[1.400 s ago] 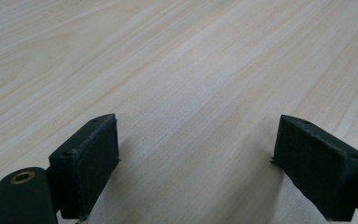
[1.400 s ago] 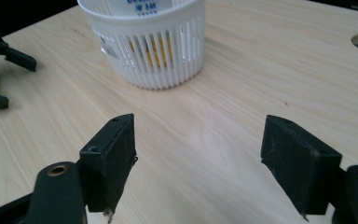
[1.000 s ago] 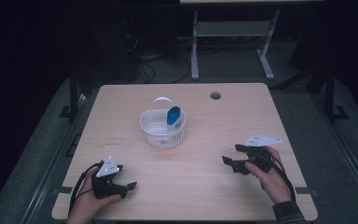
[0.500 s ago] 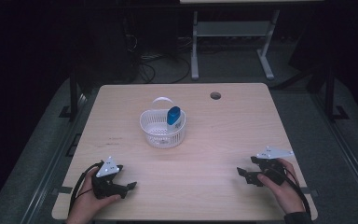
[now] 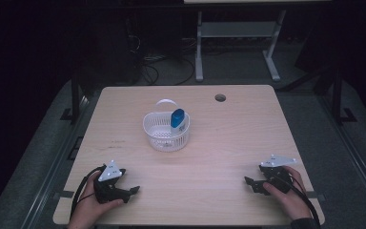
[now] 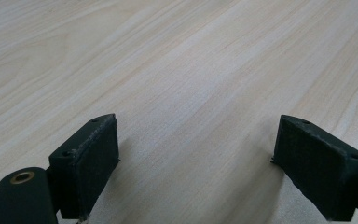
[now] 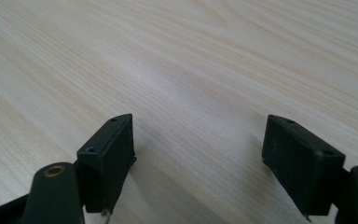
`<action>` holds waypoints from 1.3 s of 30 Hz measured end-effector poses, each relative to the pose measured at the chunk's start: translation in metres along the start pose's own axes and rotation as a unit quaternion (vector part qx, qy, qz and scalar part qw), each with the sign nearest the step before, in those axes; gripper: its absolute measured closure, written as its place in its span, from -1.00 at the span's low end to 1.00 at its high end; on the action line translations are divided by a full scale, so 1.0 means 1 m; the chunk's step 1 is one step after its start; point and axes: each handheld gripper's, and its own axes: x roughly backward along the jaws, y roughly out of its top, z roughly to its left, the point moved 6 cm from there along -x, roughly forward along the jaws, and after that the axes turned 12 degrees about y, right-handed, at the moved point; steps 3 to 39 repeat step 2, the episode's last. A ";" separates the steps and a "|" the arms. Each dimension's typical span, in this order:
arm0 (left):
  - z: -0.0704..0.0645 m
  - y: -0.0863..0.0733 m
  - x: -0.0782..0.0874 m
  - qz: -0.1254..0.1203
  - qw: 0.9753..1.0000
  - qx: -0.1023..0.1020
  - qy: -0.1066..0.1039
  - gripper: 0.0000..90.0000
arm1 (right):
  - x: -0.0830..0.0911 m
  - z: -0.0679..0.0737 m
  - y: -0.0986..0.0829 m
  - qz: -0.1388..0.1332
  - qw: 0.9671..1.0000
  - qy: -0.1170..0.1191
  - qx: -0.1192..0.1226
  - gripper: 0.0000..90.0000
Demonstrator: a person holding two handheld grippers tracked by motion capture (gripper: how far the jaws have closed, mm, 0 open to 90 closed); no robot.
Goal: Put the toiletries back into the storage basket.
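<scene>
Resting low on pale wooden worktop (image 5: 219,143) | left tongs (image 5: 132,191) gaping, empty | right tongs (image 5: 249,182) gaping, empty | white plastic basket (image 5: 164,135) well apart

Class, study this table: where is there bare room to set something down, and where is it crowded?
Bare wood lies between the left gripper and right gripper, and along the table right of the white basket. The basket is taken by a blue bottle.
</scene>
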 end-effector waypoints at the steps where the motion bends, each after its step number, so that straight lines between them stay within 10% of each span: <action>1: 0.000 0.000 0.000 0.000 1.000 0.001 0.001 -0.70 | 0.000 0.000 0.000 0.000 1.000 -0.001 0.004 -0.46; 39: 0.000 0.000 0.000 0.000 1.000 0.000 0.002 -0.70 | 0.000 -0.001 0.000 0.000 1.000 -0.003 0.005 -0.47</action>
